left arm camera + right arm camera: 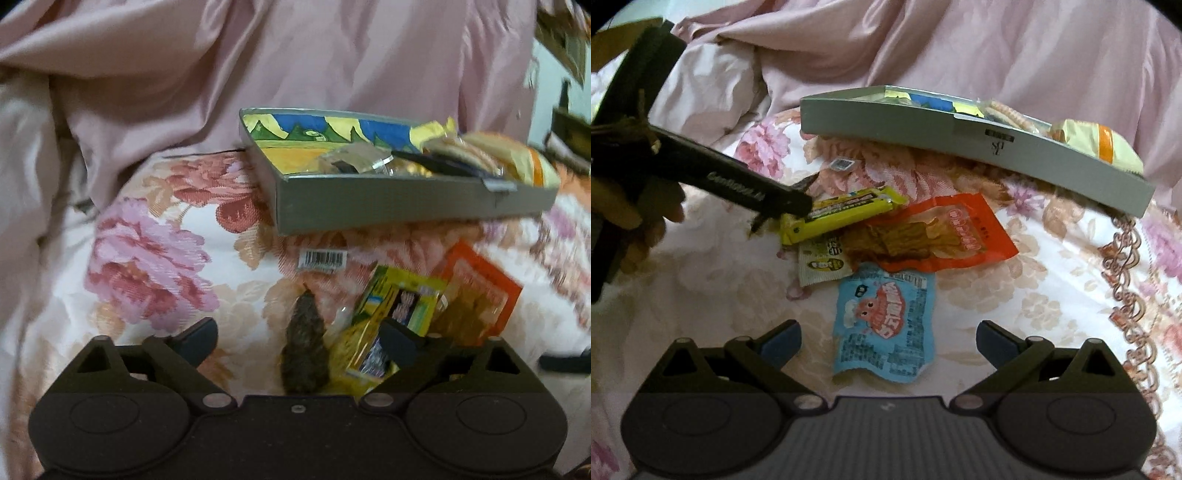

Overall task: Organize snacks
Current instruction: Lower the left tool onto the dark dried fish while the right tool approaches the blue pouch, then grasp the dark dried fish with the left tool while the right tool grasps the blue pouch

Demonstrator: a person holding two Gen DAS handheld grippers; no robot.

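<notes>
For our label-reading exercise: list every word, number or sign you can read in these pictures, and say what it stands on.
"GenROBOT.AI", partly blurred: side of the left gripper.
Barcode, digits too small: clear packet.
Small logo, unreadable: grey box.
Print too blurred to read: yellow bar, orange pouch, blue packet.

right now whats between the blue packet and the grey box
In the right wrist view, the orange packet lies between the blue packet and the grey box, overlapping the blue packet's top edge; beyond it, bare floral bedspread.
</notes>
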